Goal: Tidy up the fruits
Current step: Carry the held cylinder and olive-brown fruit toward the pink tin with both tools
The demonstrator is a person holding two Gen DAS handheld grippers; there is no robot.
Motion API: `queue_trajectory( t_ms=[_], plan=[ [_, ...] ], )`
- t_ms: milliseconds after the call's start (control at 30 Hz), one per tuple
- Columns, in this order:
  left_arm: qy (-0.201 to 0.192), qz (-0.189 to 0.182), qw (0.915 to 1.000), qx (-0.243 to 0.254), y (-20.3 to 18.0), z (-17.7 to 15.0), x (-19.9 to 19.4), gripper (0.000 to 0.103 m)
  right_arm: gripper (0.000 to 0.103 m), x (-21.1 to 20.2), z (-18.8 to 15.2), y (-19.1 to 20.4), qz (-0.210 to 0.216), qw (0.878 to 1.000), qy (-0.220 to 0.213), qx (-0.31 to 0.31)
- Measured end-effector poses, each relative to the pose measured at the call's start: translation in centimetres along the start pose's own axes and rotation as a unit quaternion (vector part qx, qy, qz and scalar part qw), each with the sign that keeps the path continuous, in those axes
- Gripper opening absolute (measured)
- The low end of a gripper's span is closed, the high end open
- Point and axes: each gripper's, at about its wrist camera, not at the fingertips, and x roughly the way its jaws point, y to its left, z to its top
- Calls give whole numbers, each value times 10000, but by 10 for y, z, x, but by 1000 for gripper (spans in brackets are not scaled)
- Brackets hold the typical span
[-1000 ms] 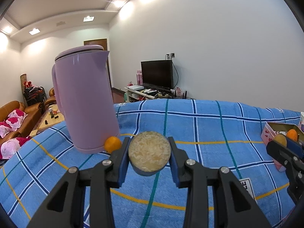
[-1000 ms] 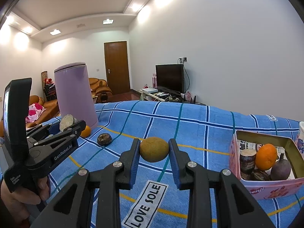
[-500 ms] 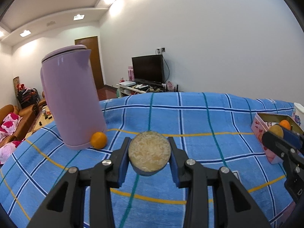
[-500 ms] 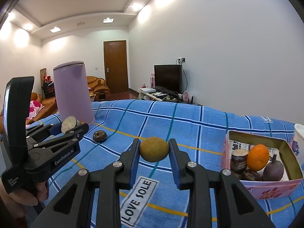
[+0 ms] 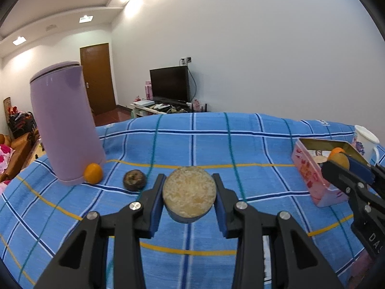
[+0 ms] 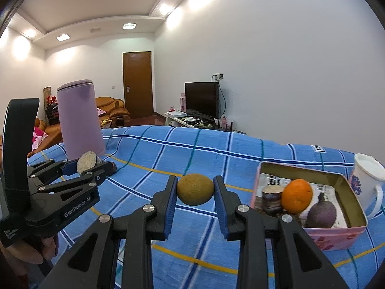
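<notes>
A blue checked cloth (image 5: 240, 144) covers the table. Left wrist view: the left gripper (image 5: 189, 198) pinches a round, pale-cut fruit piece (image 5: 189, 193) above it. Right wrist view: the right gripper (image 6: 195, 192) clamps a brownish-yellow oval fruit (image 6: 195, 189) beside the pink tin (image 6: 336, 237).

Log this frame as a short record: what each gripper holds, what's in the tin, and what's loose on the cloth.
left gripper: shut on cut sugarcane piece, pale end toward the camera
right gripper: shut on brownish-yellow round fruit
tin box: holds an orange, a dark purple fruit, a cut sugarcane section
loose on blue plaid cloth: small orange fruit against the purple kettle; dark wrinkled fruit beside it
beside the box: white floral mug
</notes>
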Motion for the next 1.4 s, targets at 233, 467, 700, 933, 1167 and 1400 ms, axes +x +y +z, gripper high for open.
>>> queue_trajectory(
  t_ms=[233, 467, 700, 933, 1167, 1400],
  plan=[
    [56, -150, 9998, 107, -23, 1, 2, 39, 32, -5, 0, -17, -98, 9999, 16, 46],
    [58, -307, 9991, 295, -50, 2, -1, 39, 32, -10, 0, -33, -172, 9998, 25, 53],
    [55, -494, 9981, 366, -72, 4, -1, 39, 32, -14, -1, -51, -288, 9996, 13, 76],
    [51, -609, 9974, 372, -89, 9, 2, 39, 32, -22, 1, -71, -377, 9990, -86, 220],
    [-31, -781, 9959, 448, -115, 17, 0, 39, 32, -30, 3, -100, -545, 9972, -206, 474],
    [-31, -897, 9947, 495, -133, 20, 4, 39, 32, -38, 3, -134, -814, 9937, -272, 719]
  ],
)
